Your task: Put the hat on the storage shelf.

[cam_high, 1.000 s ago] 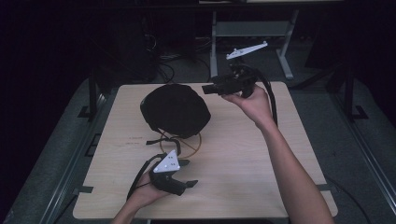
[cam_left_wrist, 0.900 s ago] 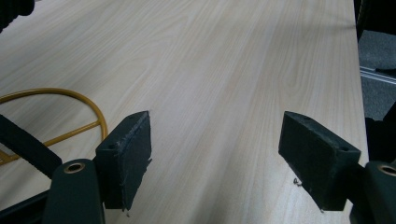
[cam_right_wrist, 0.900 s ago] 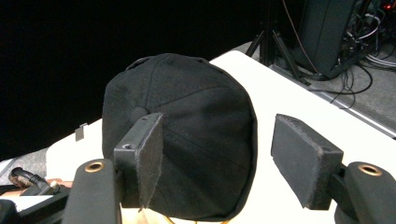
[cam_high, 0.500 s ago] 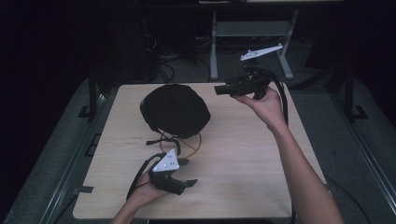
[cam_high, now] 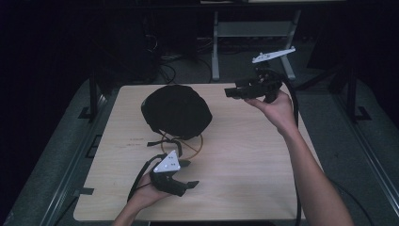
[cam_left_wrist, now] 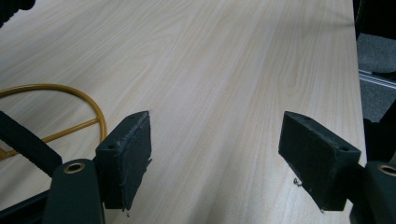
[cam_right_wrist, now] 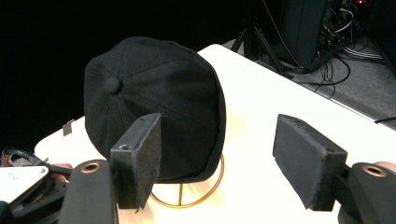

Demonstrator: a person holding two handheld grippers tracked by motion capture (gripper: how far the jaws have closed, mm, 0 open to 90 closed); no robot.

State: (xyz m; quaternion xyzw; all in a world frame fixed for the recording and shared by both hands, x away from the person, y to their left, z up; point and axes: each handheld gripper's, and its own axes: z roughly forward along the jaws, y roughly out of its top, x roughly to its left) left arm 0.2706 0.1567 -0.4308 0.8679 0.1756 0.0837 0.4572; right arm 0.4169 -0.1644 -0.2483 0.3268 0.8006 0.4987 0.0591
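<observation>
While the right gripper [cam_high: 235, 92] drifts off the black cap [cam_high: 176, 110], nothing is held.
Both grippers' fingers gape empty; left gripper [cam_high: 187, 174] rests on the tabletop [cam_high: 244, 155], cap on its wire stand.

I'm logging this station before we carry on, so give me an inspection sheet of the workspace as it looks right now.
Surface: pale wood table, bare apart from the items below.
Job's things: black cap sits on a gold wire stand; a black strap lies by its base.
Clutter: nothing seen.
Grippers: left gripper low over the near table, jaws open, nothing between them; right gripper raised at the far right, aimed at the cap, jaws open and empty.
Cables: one trails from each gripper; more lie on the floor behind.
Surroundings: dark room, metal frame beyond the table.
</observation>
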